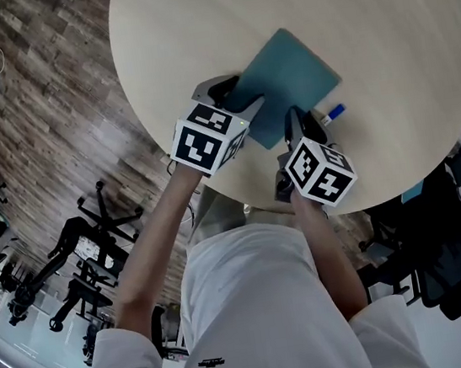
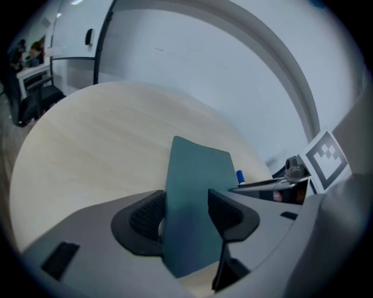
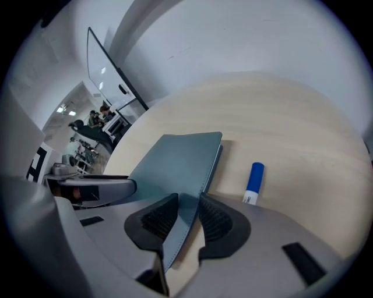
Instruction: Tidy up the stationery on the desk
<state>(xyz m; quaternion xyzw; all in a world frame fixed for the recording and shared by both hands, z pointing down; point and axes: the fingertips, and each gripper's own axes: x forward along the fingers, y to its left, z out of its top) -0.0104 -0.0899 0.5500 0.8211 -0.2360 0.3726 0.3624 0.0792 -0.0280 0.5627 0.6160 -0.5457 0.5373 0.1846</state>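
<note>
Your left tool (image 2: 185, 216) was clamped on the near left edge of the teal soft-cover notebook (image 1: 291, 72), and your right tool (image 3: 187, 216) pinched its near right edge. The notebook lay on the round pale wooden counter (image 1: 273, 3). A blue-capped white marker (image 3: 254, 181) lay just right of it, its near end hidden from above by your right tool.

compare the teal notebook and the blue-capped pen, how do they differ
The teal notebook is broad, flat and much larger; the blue-capped pen is a slim stick. The left gripper and right gripper clamp the notebook; the pen lies untouched. Both are on the round table.
</note>
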